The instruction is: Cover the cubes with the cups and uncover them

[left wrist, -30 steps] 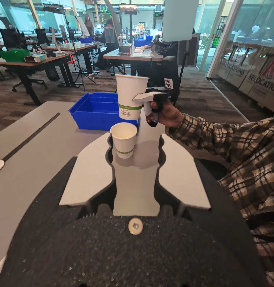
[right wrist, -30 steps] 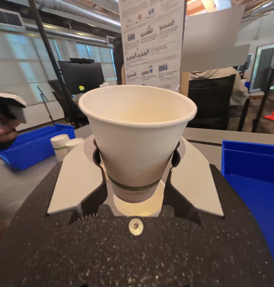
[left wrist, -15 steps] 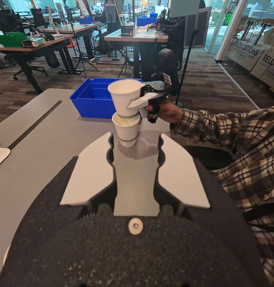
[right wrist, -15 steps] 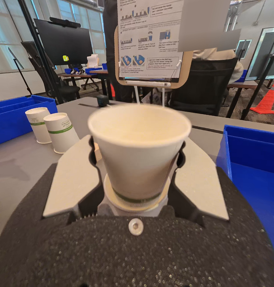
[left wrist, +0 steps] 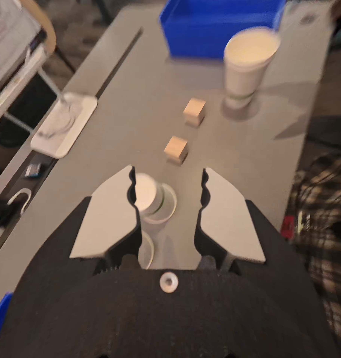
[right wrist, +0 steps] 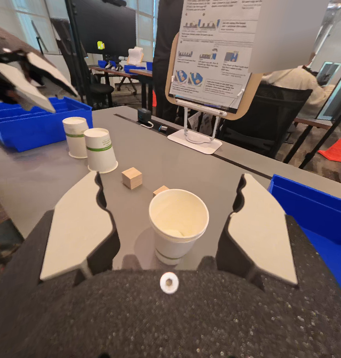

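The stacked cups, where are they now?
Right wrist view: the stacked cups stand upright between the open right gripper fingers, beside a wooden cube.

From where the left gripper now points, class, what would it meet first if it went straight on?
Probably the upturned cup between its open fingers, by the left finger; behind that, the table. The picture is blurred, so depth is uncertain.

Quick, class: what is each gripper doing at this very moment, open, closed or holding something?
Left gripper: open, holding nothing, above an upside-down cup.
Right gripper: open, holding nothing; the stacked upright cups stand free between its fingers.
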Demonstrator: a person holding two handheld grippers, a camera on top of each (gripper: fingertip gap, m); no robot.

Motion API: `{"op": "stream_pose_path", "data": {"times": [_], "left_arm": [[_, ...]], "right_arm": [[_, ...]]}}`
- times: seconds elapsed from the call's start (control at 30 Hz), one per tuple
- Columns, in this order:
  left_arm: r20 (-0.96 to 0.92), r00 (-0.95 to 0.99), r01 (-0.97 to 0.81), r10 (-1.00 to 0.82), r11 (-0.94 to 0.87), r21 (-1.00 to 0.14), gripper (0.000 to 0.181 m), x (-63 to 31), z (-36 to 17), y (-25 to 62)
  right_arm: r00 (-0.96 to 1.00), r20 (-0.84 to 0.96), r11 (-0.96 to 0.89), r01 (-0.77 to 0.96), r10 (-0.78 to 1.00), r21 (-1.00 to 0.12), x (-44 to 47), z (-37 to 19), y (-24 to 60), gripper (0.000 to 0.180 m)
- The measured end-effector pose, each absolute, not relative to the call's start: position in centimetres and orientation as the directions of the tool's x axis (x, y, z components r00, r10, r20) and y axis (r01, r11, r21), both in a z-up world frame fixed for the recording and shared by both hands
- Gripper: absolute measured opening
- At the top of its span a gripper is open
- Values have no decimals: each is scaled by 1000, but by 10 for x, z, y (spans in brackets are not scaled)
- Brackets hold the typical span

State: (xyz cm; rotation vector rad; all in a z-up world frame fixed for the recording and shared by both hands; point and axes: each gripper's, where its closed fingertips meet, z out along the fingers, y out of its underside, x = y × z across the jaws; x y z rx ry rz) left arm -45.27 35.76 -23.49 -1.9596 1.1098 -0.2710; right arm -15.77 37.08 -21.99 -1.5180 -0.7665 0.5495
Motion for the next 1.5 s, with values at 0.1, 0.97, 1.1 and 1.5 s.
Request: {"op": "stream_pose_path", "data": {"times": [0.1,0.97,1.1,1.5], "left_arm": [[-213,589,-708,-780,-371,-601,79,-485,-265,373],[38,612,-757,-790,-600,-258,85,-500,-345,422],[120,658,-620,-744,-625,-475,84,-500,-305,428],[566,201,369,-799,-474,-800,84,-424,-172,375]], "right_arm": [[634,109,7,161,766,-987,-160,-218,359,128],[448,83,-21,222,890,-975,-207,-251,320,119],[461,54,-10,136,886,-991,-210,-239,317,118],[178,20,2,101,984,-995,-306,-198,320,86]]}}
